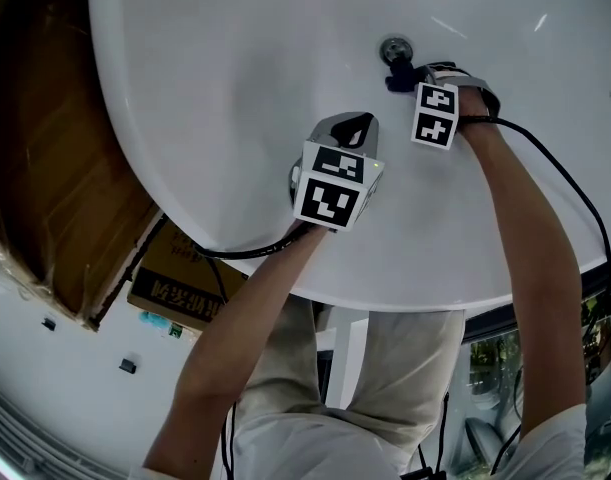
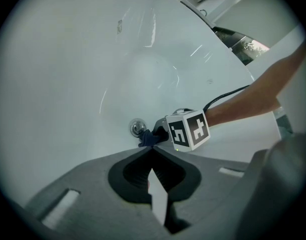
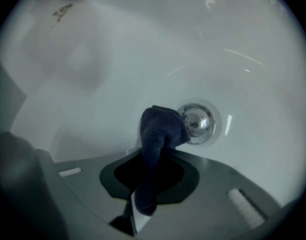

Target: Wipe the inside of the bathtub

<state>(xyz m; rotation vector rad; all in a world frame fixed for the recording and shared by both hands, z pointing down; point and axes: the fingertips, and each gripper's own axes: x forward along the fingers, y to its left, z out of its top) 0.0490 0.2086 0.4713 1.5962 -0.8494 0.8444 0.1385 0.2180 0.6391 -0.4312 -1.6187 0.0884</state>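
Right hand-held gripper (image 3: 151, 156) grips a dark blue cloth (image 3: 160, 129). The cloth's long axis runs up-frame and its tip bends right toward the round chrome drain (image 3: 199, 123) of the white bathtub (image 3: 117, 59). Left hand-held gripper (image 2: 151, 151) is clenched and empty.

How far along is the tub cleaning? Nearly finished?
Done: the dark cloth is already clamped in the right gripper. In hand: the cloth is down by the chrome drain, which looks like wiping under way. The left gripper is shut and empty. Left: the white bathtub shows no dirt or wet trail, so I cannot tell how much remains.
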